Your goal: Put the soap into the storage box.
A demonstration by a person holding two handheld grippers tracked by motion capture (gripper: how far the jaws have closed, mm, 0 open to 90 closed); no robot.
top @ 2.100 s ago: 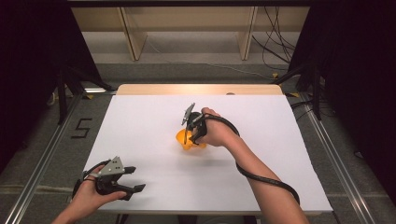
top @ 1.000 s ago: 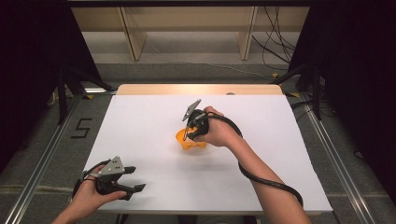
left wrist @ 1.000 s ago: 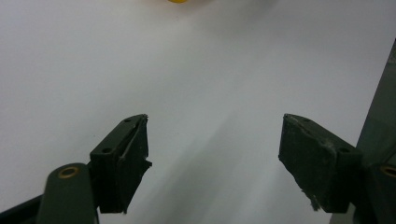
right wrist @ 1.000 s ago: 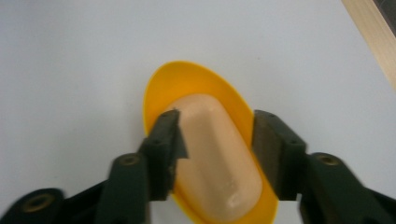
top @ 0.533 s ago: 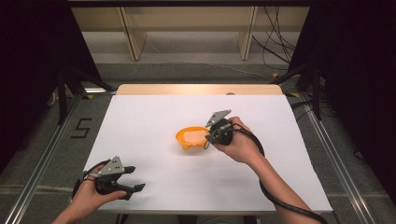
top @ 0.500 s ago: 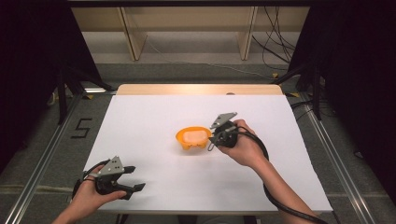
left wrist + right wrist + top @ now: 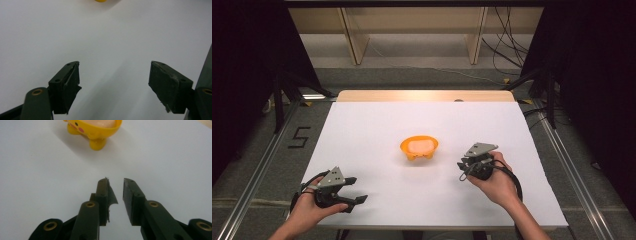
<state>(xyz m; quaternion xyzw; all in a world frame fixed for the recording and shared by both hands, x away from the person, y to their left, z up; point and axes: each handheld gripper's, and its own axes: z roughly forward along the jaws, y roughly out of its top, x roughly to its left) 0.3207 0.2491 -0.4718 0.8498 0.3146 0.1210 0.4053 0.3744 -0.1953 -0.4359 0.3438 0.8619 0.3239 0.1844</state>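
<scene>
A small yellow-orange bowl (image 7: 419, 148) on stubby feet stands alone in the middle of the white table (image 7: 362, 125). It holds something pale. The right gripper view shows the bowl (image 7: 95, 130) close ahead, with a face painted on its side. My right gripper (image 7: 461, 170) rests low to the bowl's right, apart from it; its jaws (image 7: 116, 181) stand a narrow gap apart with nothing between them. My left gripper (image 7: 356, 191) sits near the table's front left, jaws wide open (image 7: 115, 75) and empty. A sliver of the bowl (image 7: 101, 0) shows at the top of the left gripper view.
A wooden strip (image 7: 427, 96) runs along the table's far edge. Metal rails (image 7: 257, 175) flank the table on the floor, beside a floor marking "5" (image 7: 299, 137). Cables (image 7: 502, 55) lie on the floor at the back right.
My right gripper has let go of the bowl and drawn back to the right and toward the front edge. The bowl stays on the table. The left gripper has not moved.
</scene>
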